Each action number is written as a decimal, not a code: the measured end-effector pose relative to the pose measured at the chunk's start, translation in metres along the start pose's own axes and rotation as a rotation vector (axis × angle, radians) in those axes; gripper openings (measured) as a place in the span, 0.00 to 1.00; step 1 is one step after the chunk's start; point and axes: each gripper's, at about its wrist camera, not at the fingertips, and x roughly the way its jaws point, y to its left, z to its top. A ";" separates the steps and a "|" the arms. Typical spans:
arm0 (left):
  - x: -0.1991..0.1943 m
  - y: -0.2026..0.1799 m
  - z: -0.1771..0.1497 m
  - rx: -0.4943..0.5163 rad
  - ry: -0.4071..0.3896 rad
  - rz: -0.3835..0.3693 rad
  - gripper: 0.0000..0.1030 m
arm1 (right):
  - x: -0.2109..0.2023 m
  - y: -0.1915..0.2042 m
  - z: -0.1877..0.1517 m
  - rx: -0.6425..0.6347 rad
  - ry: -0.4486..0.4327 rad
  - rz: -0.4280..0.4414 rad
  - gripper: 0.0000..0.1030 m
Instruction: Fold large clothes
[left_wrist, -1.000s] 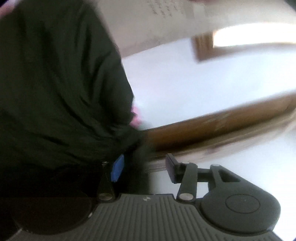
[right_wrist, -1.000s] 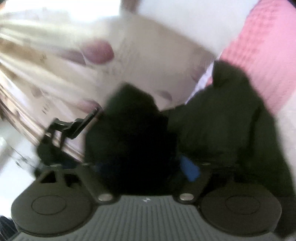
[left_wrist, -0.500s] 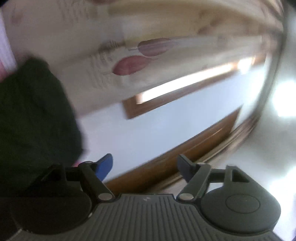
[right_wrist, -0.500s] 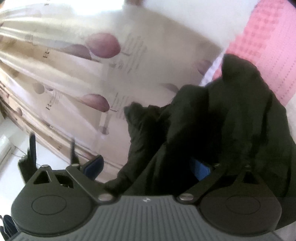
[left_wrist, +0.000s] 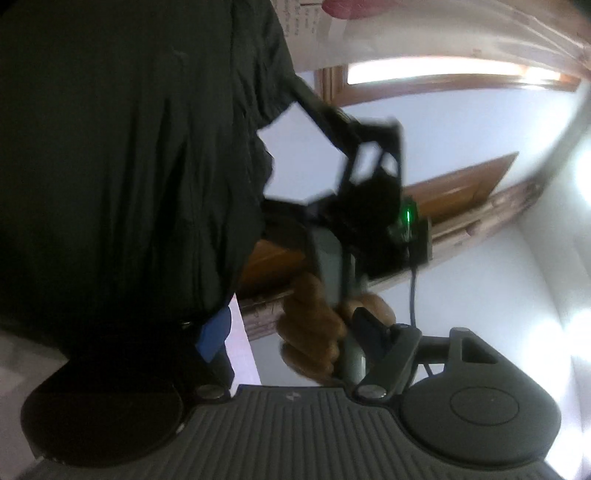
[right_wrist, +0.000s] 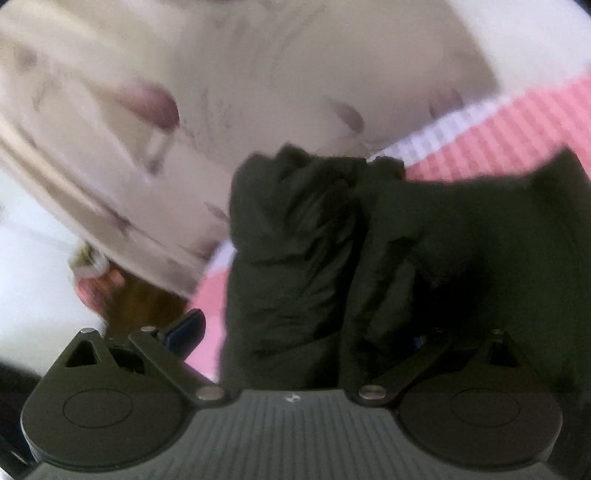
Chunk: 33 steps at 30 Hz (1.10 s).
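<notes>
The black garment (left_wrist: 122, 166) fills the left of the left wrist view and drapes over my left gripper's left side. My left gripper (left_wrist: 290, 332) stands open, with no cloth between the pads; its blue left pad (left_wrist: 214, 334) shows beside the cloth. The other gripper (left_wrist: 365, 206) and the hand holding it (left_wrist: 314, 332) cross the middle of this view. In the right wrist view the garment (right_wrist: 388, 251) hangs bunched over my right gripper (right_wrist: 306, 332). Its jaws are wide apart, its left pad (right_wrist: 186, 330) bare, its right finger buried under cloth.
A pink and white bed cover (right_wrist: 509, 136) lies behind the garment. A patterned beige curtain (right_wrist: 184, 92) hangs at the back. A wooden window frame (left_wrist: 443, 83), white wall and wooden trim (left_wrist: 461, 184) show on the left gripper's right.
The left gripper has swung back toward the garment, which again covers its left side; the right gripper and hand have come into its view. The right view has tilted down toward the bed.
</notes>
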 end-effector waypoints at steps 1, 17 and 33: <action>0.002 0.001 0.001 0.022 -0.002 0.006 0.71 | 0.009 0.003 0.002 -0.051 0.016 -0.036 0.98; -0.127 -0.046 0.017 0.239 -0.310 0.268 0.96 | -0.018 0.033 0.004 -0.374 -0.117 -0.136 0.17; -0.120 -0.015 0.022 0.211 -0.297 0.271 0.99 | -0.008 0.029 -0.029 -0.206 0.049 -0.078 0.96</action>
